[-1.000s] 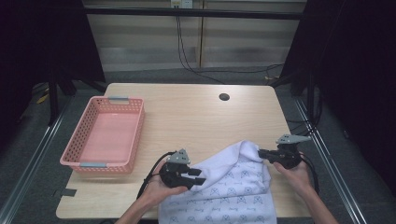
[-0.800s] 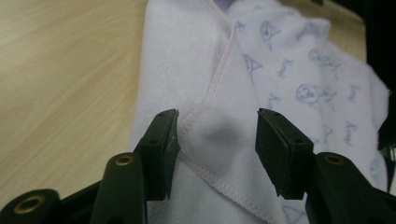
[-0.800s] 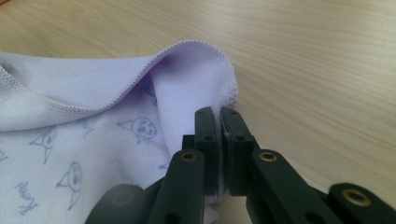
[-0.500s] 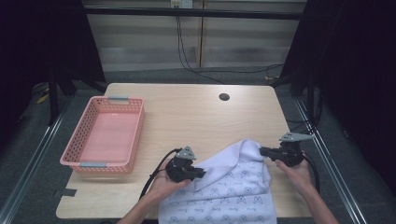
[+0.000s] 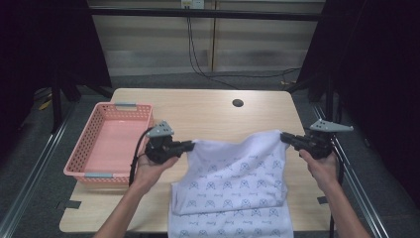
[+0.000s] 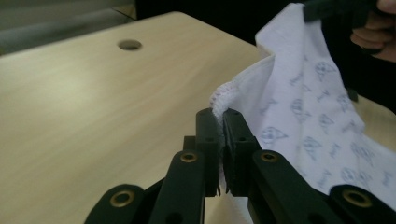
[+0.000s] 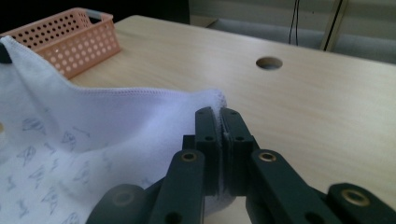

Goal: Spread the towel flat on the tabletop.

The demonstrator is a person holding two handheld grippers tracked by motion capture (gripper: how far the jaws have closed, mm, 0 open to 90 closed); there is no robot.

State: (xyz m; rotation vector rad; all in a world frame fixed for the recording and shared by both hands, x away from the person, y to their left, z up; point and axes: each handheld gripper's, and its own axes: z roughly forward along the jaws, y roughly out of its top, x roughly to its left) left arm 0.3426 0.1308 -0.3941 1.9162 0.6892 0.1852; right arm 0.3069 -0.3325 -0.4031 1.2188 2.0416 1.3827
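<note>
Spanning table (image 5: pixel 208 111): light wood, one round hole (image 5: pixel 237 103) near its far edge.
Cloth (image 5: pixel 233 183): white, small printed marks, lifted along its far edge and hanging off the near side; likely stretched to spread or fold it.
Basket (image 5: pixel 83 166): pink, perforated, at the table's left, nothing inside, just beside the left hand.
Left gripper (image 5: pixel 190 144): jaws pinched on the cloth's stitched left corner.
Right gripper (image 5: pixel 286 137): jaws clamped on the opposite corner, well apart from the left, keeping the edge raised.
</note>
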